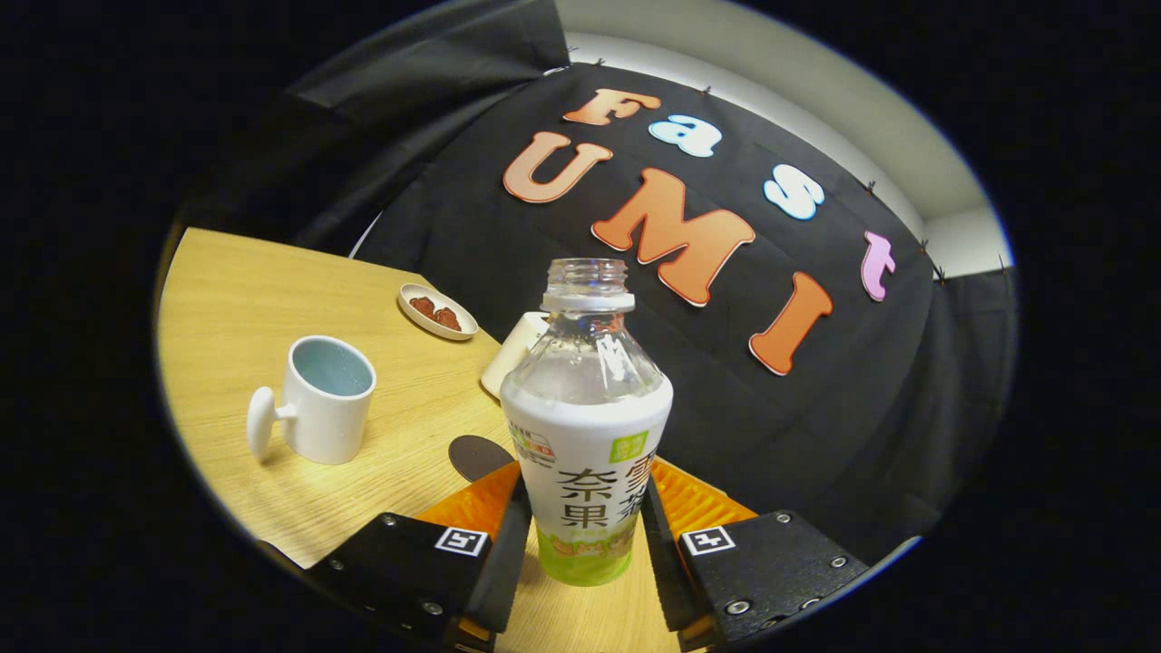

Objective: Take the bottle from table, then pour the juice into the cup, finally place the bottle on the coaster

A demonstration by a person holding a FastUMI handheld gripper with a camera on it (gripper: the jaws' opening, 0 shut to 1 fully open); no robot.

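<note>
While we've got the bottle (586, 453) squeezed between both fingers (502, 535) of the gripper (585, 544), it sits upright with the cap off, low over the table (236, 290). Off to the left of it we see the cup (322, 399), handle turned away from the bottle, well apart. A dark coaster (476, 456) peeks out just beside the bottle's left side, a small dish (438, 311) with something reddish sits farther back, and a pale tilted object (515, 354) is right behind the bottle

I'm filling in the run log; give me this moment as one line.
stage: bottle grasped, tilted | gripper: shut on bottle, uncapped | cup: upright beyond fingers | coaster: bare, beside bottle
</note>
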